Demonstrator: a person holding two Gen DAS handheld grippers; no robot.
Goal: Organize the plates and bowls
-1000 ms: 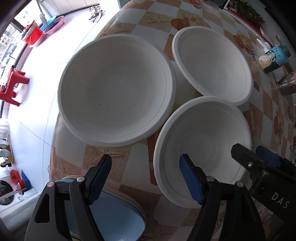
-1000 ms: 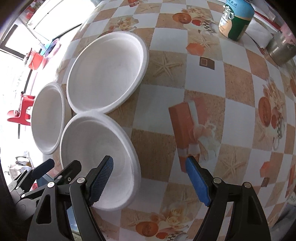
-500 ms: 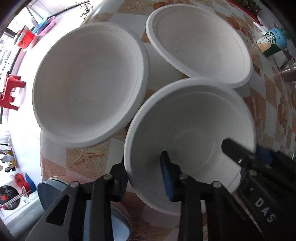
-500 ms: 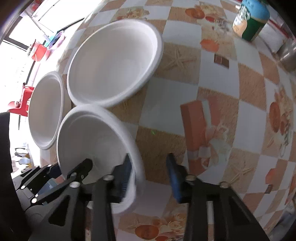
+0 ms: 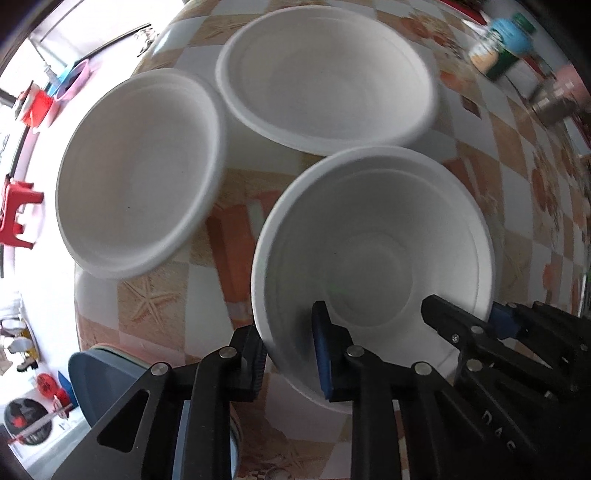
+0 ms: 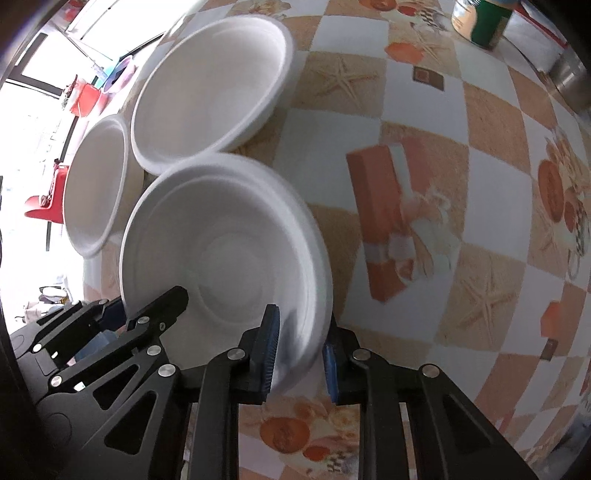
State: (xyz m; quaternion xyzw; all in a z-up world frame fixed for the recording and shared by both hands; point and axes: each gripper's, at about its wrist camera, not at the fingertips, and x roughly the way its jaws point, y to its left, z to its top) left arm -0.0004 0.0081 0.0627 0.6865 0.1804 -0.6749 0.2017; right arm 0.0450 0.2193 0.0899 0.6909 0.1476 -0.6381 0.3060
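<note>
White bowl [image 5: 373, 254] nearest me is clenched at opposite rims by the left claw [image 5: 286, 354] and right claw [image 6: 299, 354], their jaws just closed; two more bowls [image 5: 140, 173] sit unstacked on the tabletop [image 6: 424, 122].

3 white bowls [image 5: 373, 251], 2 grippers [image 5: 288, 354], 1 green canister [image 6: 484, 22], 1 red stool [image 5: 16, 210]

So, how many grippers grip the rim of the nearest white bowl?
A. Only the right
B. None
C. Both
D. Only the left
C: the left gripper and the right gripper each pinch the rim of the nearest bowl, one finger inside and one outside.
</note>
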